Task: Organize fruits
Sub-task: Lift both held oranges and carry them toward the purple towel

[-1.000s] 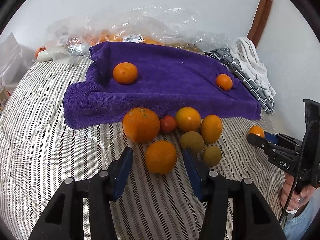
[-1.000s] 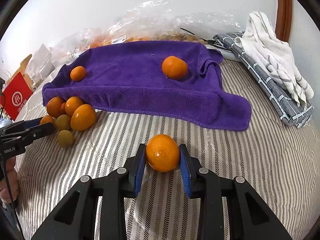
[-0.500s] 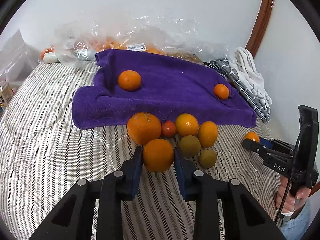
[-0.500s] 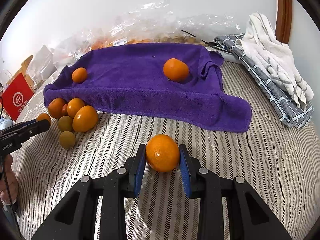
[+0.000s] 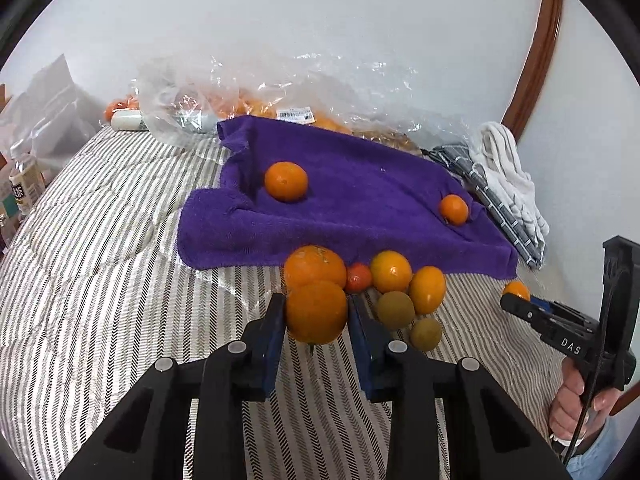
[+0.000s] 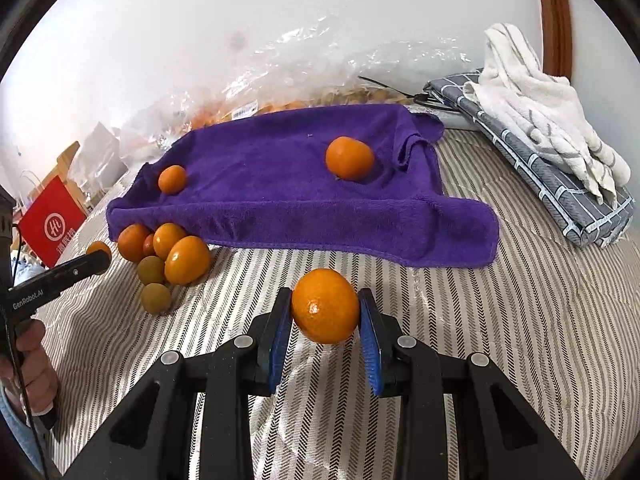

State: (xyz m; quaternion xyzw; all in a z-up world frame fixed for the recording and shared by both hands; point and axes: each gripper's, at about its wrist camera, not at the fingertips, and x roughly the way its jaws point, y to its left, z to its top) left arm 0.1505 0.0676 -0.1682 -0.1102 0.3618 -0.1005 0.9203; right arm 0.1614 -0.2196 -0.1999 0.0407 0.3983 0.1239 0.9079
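Observation:
My left gripper is shut on an orange and holds it just above the striped bedding. Behind it lies a cluster of fruit: a big orange, a small red fruit, more oranges and two green-brown fruits. My right gripper is shut on another orange, lifted over the bedding. A purple towel carries two oranges; the towel also shows in the right wrist view.
Clear plastic bags with more oranges lie behind the towel by the wall. Folded grey and white cloths lie at the right. A red bag and bottles stand at the left edge of the bed.
My left gripper closed on the front orange and lifted it away from the bedding. My right gripper kept its orange and rose slightly.

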